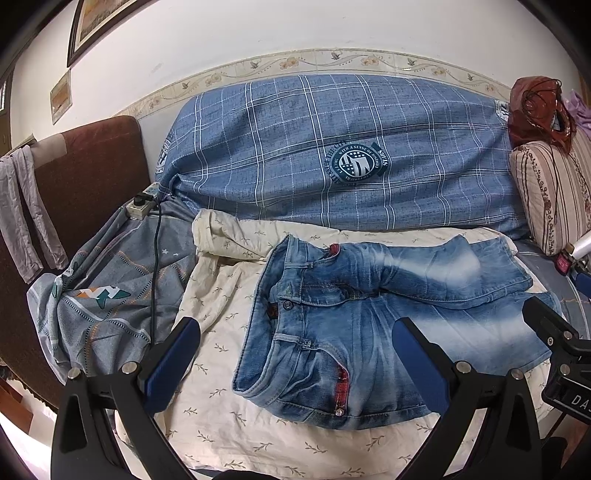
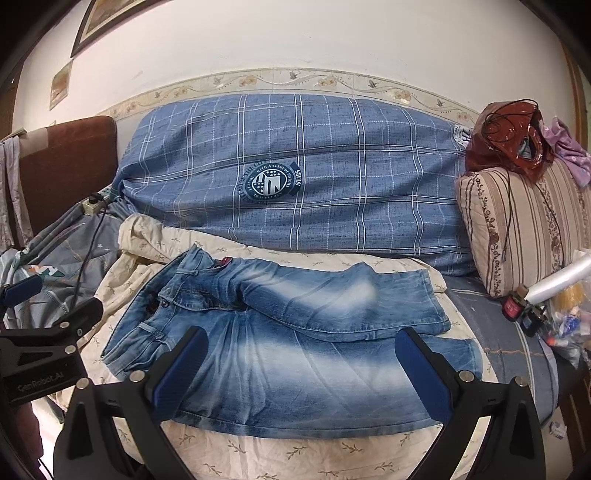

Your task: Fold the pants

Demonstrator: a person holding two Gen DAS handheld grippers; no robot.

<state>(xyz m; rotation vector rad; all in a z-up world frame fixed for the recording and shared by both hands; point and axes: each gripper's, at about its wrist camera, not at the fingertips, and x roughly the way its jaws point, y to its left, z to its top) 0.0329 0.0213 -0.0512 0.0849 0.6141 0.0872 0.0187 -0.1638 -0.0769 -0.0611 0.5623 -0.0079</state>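
A bed stands against a white wall [image 1: 295, 26] with a flowered border strip, and a cream sheet [image 1: 229, 424] with a small leaf print covers the near part of it. At the back, along the wall, lies a big blue checked quilt [image 1: 288, 147] with a round dark badge printed on it. To the left there is a brown headboard [image 1: 88, 166] with a grey cloth hanging on it, a grey patterned blanket [image 1: 110, 295], and a power strip [image 1: 142, 205] with a black cable going down over the blanket. To the right a striped cushion [image 2: 524, 229] carries a reddish plastic bag [image 2: 509, 136].

The jeans [image 2: 295, 354] lie on the cream sheet, in the middle of the bed. They are light blue with faded pale areas. The waistband with its button is on the left side and the legs go to the right. The far leg lies partly over the near leg, and both leg ends reach near the right edge of the sheet.

The left gripper [image 1: 295, 365] hovers above the waist part of the jeans; its two blue-padded fingers [image 1: 173, 365] are spread wide and hold nothing. The right gripper [image 2: 301, 373] hovers above the near leg, its fingers [image 2: 423, 376] also spread wide and empty. Each gripper appears at the edge of the other camera's view, so they are side by side.
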